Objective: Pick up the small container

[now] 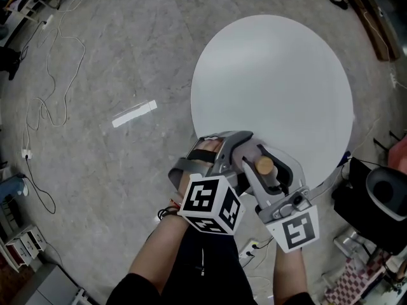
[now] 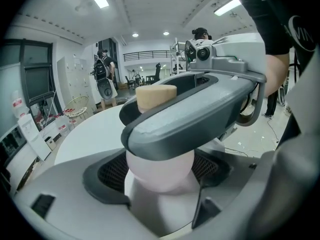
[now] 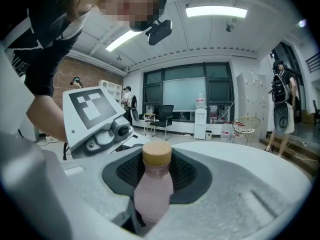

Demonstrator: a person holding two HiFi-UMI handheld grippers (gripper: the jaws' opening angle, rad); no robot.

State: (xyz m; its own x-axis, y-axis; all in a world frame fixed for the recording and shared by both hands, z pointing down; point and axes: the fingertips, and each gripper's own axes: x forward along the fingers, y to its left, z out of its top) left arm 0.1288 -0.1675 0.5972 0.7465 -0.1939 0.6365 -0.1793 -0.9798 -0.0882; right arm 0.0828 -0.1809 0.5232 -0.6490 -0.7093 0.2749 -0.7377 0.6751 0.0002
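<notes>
The small container is a pale pink bottle [image 3: 152, 194] with a cork-coloured cap [image 3: 157, 154]. In the head view only its cap [image 1: 264, 165] shows, at the near edge of the round white table [image 1: 273, 88]. My right gripper [image 1: 262, 161] is shut on the bottle's body, which stands upright between its black pads. My left gripper [image 1: 232, 146] comes in from the left, and its pads also close on the pink body [image 2: 160, 176]. One of the right gripper's fingers [image 2: 200, 109] crosses the bottle below its cap [image 2: 156, 96]. The left gripper's marker cube [image 3: 90, 109] sits just beside the bottle.
Both grippers are held close to my body above the grey floor. Cables [image 1: 44, 107] trail across the floor at left, near a white strip [image 1: 134, 114]. A black chair [image 1: 381, 196] stands at right. People stand far back in the room [image 2: 104, 79].
</notes>
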